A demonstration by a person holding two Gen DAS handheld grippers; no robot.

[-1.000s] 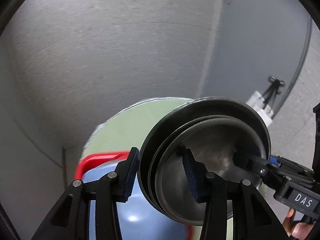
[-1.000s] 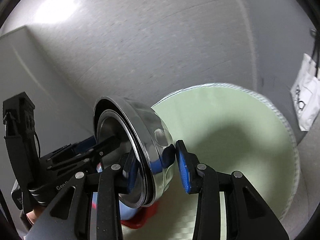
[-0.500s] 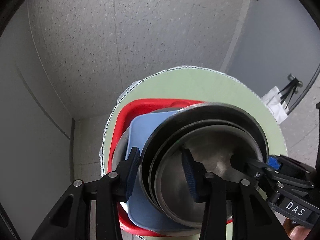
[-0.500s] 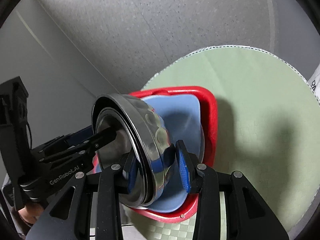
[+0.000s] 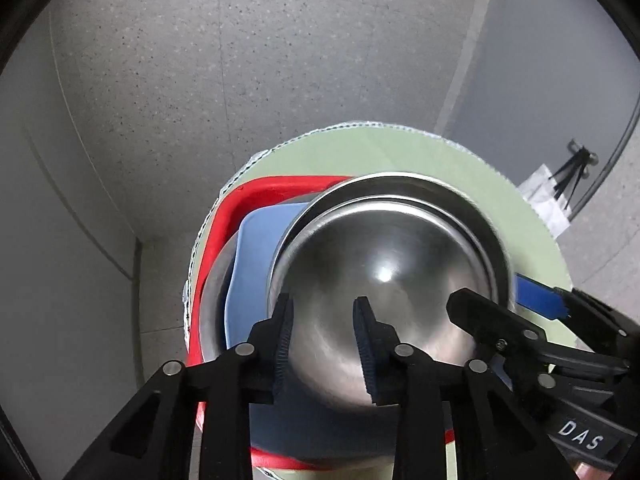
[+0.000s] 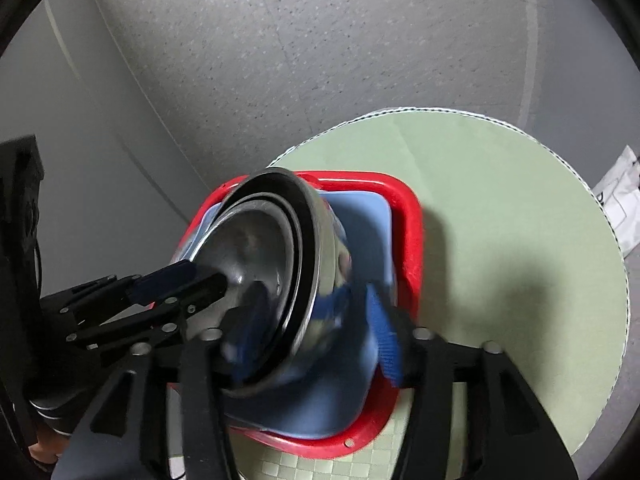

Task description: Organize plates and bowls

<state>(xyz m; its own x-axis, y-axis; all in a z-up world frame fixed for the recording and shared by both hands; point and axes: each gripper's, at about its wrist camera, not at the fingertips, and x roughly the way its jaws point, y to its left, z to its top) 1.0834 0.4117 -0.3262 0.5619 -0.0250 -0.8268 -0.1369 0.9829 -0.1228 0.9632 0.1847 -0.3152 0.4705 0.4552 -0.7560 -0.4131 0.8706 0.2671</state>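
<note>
Nested steel bowls (image 5: 384, 276) (image 6: 260, 248) hang tilted over a blue plate (image 5: 256, 240) (image 6: 360, 236) inside a red tray (image 5: 224, 216) (image 6: 412, 224). My left gripper (image 5: 322, 344) straddles the near rim, one finger inside, one outside, jaws partly parted around it. My right gripper (image 6: 316, 328) straddles the opposite wall with a wider gap; its fingers (image 6: 384, 336) are blurred. Each gripper shows in the other's view, the right (image 5: 500, 312) and the left (image 6: 176, 276).
The tray stands on a round table with a light green cloth (image 5: 480, 168) (image 6: 500, 216). Grey speckled floor lies beyond. A white bag (image 5: 548, 200) (image 6: 620, 208) lies on the floor at the right. A grey wall runs along the left.
Both grippers have lowered the nested bowls from high above the table down over the blue plate in the red tray. The right jaws have spread wider.
</note>
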